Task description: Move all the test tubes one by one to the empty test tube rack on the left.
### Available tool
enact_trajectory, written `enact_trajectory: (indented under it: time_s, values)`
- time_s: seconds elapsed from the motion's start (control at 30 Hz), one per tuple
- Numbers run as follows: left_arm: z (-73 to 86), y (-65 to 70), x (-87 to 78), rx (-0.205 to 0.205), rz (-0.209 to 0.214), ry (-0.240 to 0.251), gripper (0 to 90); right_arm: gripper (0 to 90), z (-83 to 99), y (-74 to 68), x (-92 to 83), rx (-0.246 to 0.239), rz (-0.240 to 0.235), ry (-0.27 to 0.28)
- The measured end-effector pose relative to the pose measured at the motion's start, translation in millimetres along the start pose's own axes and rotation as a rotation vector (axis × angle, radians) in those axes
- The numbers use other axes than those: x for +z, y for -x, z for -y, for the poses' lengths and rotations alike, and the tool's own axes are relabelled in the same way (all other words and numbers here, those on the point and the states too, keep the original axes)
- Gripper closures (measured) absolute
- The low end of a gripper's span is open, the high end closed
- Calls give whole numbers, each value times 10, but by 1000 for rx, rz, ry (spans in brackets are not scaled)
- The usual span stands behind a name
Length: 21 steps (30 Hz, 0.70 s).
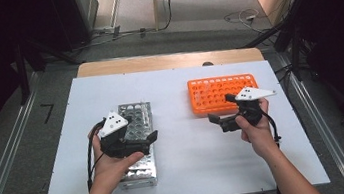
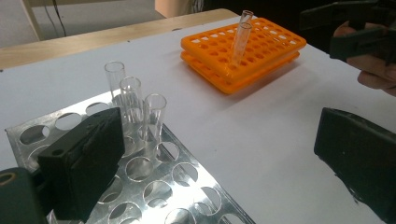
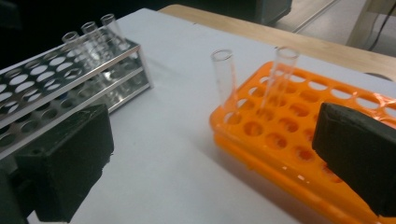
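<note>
Left gripper (image 2: 210,154) released, jaws spread wide, nothing between them; it hangs over the metal rack (image 2: 154,186), with three glass tubes (image 2: 131,100) standing in the rack just beyond its left jaw. Right gripper (image 3: 210,163) also released and empty, at the near edge of the orange rack (image 3: 280,140); two tubes (image 3: 224,77) stand in that rack ahead of its jaws.

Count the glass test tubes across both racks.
5. Three stand in a row in the metal rack: tubes. Two stand in the orange rack: tubes. Clear glass, so another could be missed.
</note>
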<state>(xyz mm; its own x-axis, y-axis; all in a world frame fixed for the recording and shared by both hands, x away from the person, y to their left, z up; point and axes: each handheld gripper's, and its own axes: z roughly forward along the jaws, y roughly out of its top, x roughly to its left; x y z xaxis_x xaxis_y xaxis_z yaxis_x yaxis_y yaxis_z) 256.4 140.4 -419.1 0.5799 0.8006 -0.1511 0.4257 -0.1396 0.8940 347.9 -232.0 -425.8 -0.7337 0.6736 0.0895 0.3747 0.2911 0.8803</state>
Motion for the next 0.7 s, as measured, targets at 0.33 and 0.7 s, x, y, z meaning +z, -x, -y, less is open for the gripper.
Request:
enact_trajectory:
  time_s: [0.33,0.7]
  values:
    - [38,-57,-91,-22,17,31,0,0,-157,213,120,46,48,5]
    - [44,-101,-138,-30,-2,47,0,191,-121,367,402,111,94,-28]
